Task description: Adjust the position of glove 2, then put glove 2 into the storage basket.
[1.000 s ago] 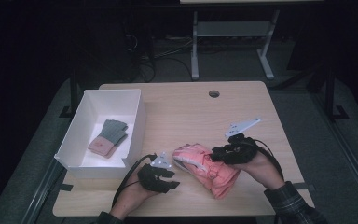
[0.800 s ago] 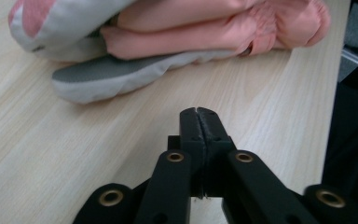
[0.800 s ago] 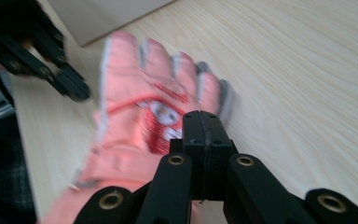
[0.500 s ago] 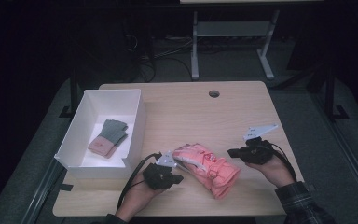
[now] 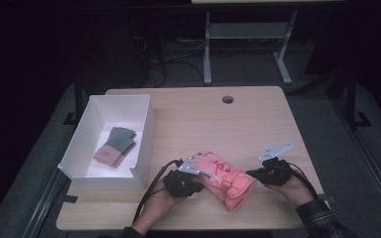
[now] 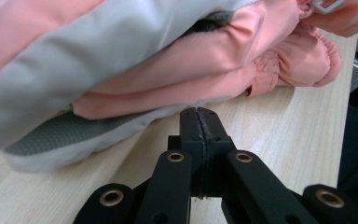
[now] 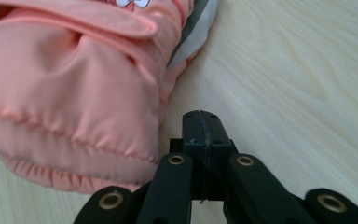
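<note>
A pair of pink padded gloves (image 5: pixel 224 177) with grey palms lies stacked near the table's front edge. My left gripper (image 5: pixel 201 181) sits at the gloves' left end, its jaws pressed together with nothing between them. Just ahead of its tips in the left gripper view (image 6: pixel 198 116) are the pink and grey gloves (image 6: pixel 135 60). My right gripper (image 5: pixel 250 173) rests on the table at the gloves' right end, also shut and empty. In the right gripper view (image 7: pixel 200 122) the pink cuff (image 7: pixel 70 98) lies to the left of the tips.
A white open box (image 5: pixel 144 133) stands at the table's left and holds a small grey and pink glove (image 5: pixel 115 146). A round cable hole (image 5: pixel 227 99) sits near the table's far edge. Bare wood (image 5: pixel 203 119) stretches between the box and the right edge.
Both grippers have let go of the pink gloves and closed empty. The right gripper moved right and down onto the table; the gloves now lie flat.
</note>
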